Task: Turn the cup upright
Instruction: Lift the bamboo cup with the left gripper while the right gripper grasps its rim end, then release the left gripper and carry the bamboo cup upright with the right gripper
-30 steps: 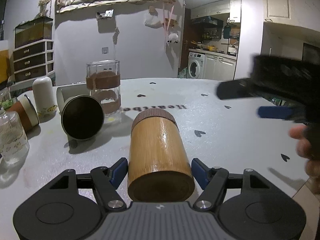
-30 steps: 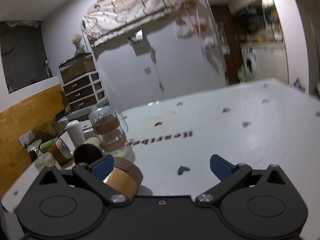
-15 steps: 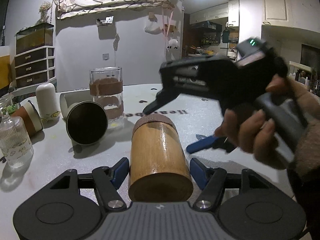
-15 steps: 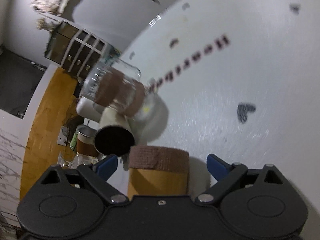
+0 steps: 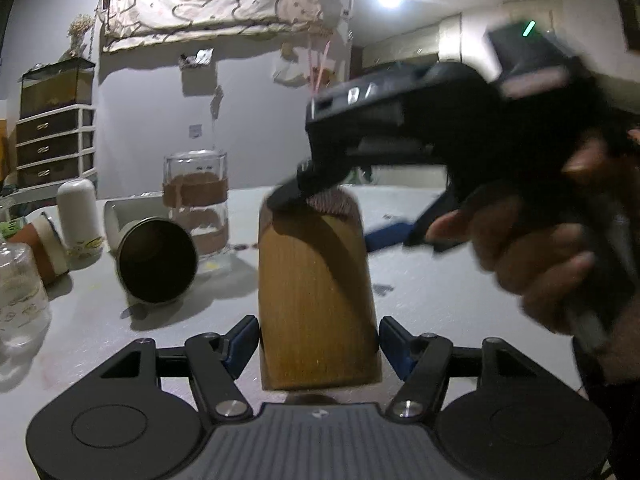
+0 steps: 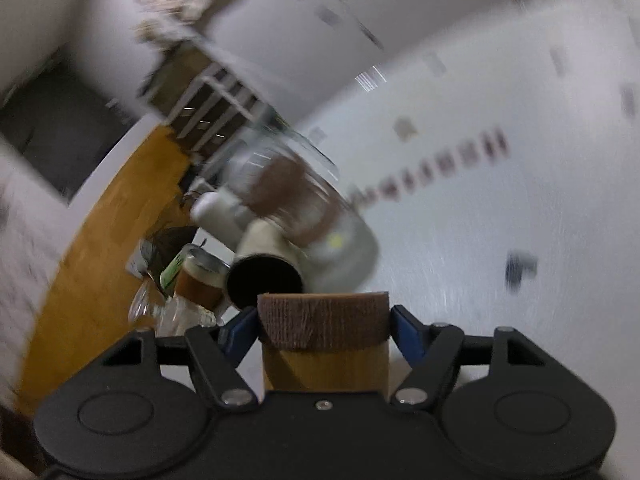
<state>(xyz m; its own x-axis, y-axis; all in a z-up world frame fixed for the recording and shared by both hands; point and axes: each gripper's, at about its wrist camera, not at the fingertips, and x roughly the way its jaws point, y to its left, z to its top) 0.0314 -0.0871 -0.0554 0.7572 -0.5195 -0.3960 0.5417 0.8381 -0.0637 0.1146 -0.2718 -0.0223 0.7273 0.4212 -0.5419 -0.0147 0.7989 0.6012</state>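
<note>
Partly, bamboo cup (image 5: 316, 300) top is hidden behind blurred right gripper (image 6: 323, 326), blue pads clamped on its brown band. Cup is tilted up off white table (image 5: 440, 300), between parted pads of left gripper (image 5: 318, 338). Table lettering is smeared, unreadable. Drawer unit (image 5: 56, 144) stands by grey wall.

We can't see the wooden cup's (image 5: 316, 300) far rim, the right gripper (image 5: 320, 196) smears over it; behind the cup, the right wrist view blurs the glass jar (image 6: 288, 188) and table print to mush
</note>
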